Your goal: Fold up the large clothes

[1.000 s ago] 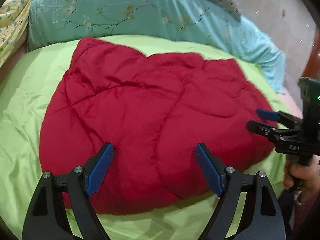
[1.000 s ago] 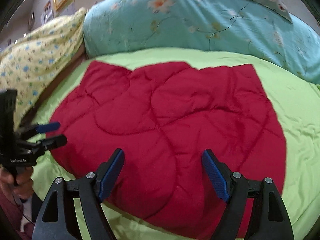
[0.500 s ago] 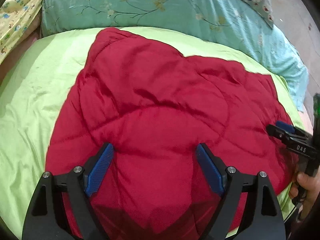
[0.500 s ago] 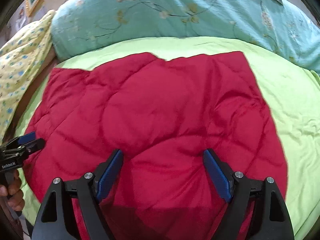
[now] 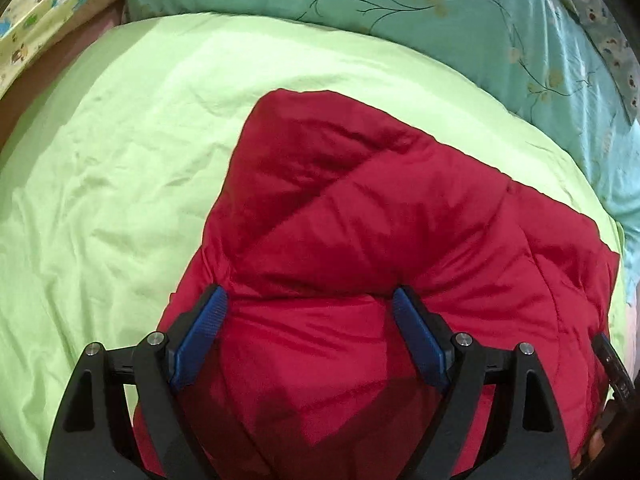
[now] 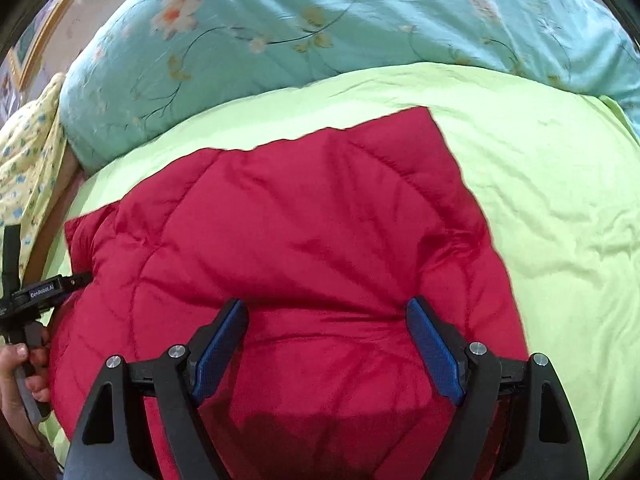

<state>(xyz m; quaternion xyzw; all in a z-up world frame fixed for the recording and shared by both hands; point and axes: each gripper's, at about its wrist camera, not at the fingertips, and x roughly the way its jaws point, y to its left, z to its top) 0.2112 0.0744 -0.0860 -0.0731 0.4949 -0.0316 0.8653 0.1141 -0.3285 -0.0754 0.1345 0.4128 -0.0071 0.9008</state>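
A red quilted garment lies spread on the light green bed sheet, puffy and creased along its stitched seams, its far edge running roughly straight toward the head of the bed. The left tool stands over the garment's near part with its blue pads spread wide, their tips pressing against the padded fabric, which bulges between them. The right tool is likewise spread wide, pads against the red fabric further along the same near side. In the right wrist view the left tool shows at the garment's left edge, gripped by a bare hand. Beyond the sheet lies a teal floral quilt, with a yellow patterned pillow to the side.
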